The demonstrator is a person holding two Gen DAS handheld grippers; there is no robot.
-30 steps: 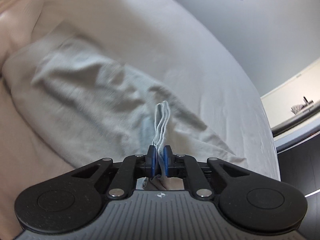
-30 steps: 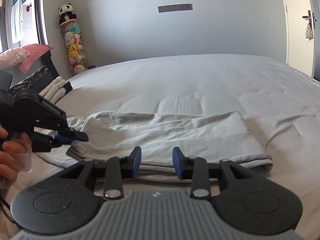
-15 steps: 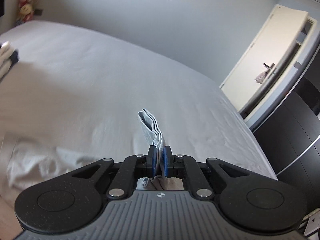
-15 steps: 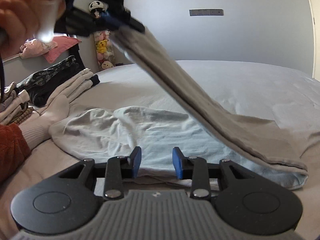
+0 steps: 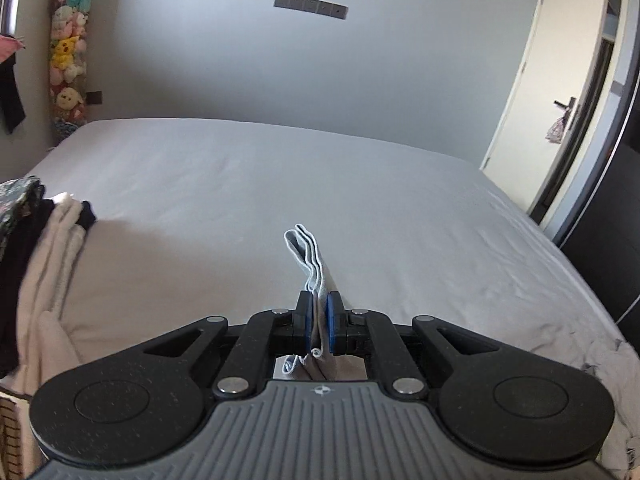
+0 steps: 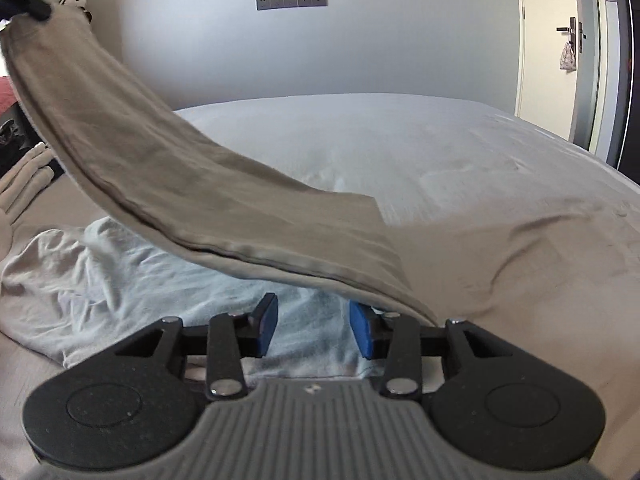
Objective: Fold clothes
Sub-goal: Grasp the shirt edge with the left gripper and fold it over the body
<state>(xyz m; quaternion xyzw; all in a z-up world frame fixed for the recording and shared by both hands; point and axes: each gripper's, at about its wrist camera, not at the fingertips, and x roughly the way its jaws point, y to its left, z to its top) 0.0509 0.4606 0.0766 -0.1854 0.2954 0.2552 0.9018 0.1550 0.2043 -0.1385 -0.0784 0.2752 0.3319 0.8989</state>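
My left gripper [image 5: 318, 326] is shut on a bunched edge of the pale grey garment [image 5: 307, 258], whose folds stick out past the blue pads. In the right wrist view the same garment [image 6: 208, 184] hangs as a long band from the raised left gripper [image 6: 34, 8] at the top left, down across the frame to the bed. Its lower part [image 6: 132, 276] lies crumpled on the sheet. My right gripper [image 6: 313, 330] is open and empty, low over that crumpled part, under the lifted band.
The grey bed sheet [image 5: 320, 184] fills both views. Stacked clothes [image 5: 44, 248] lie at the bed's left edge, seen also in the right wrist view [image 6: 28, 176]. A plush toy column [image 5: 70, 60] stands in the far left corner. A door [image 5: 560, 92] and dark wardrobe are on the right.
My left gripper has lifted the garment edge high and swung up and rightward. The fabric band now stretches over my right gripper, which stays open and low and has moved slightly forward.
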